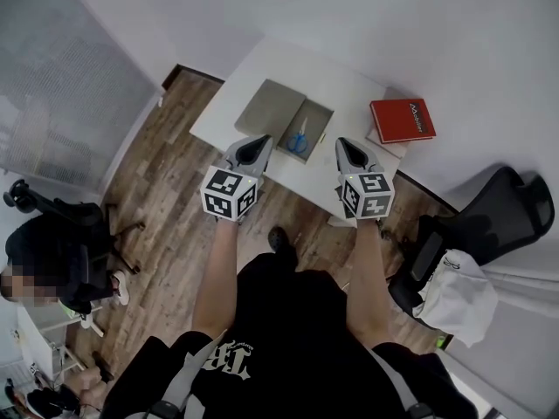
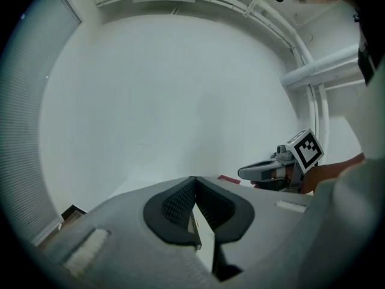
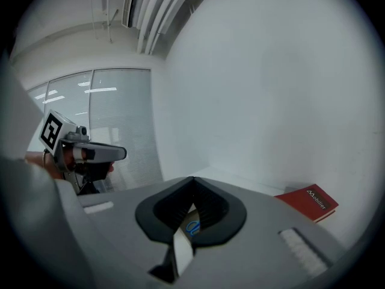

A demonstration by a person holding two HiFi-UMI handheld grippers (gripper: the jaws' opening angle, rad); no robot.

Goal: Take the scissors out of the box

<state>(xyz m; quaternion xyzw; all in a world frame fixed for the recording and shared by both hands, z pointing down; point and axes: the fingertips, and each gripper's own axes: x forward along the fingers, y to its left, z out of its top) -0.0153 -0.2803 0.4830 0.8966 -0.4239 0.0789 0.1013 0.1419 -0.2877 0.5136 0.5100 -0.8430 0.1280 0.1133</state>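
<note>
Left gripper (image 1: 260,140): we hold it at the box's (image 1: 314,116) near left corner, jaws pressed together and empty, since we judge the reach is not yet finished.
Right gripper (image 1: 342,144): just right of the box, jaws likewise closed, carrying nothing.
Scissors (image 1: 298,141): inside the box, on the bench (image 1: 288,64).
Red book (image 1: 402,120): beyond the box, rightward.

In its own view the right gripper (image 3: 194,179) hides the scissors (image 3: 192,227); one blue loop shows.
</note>
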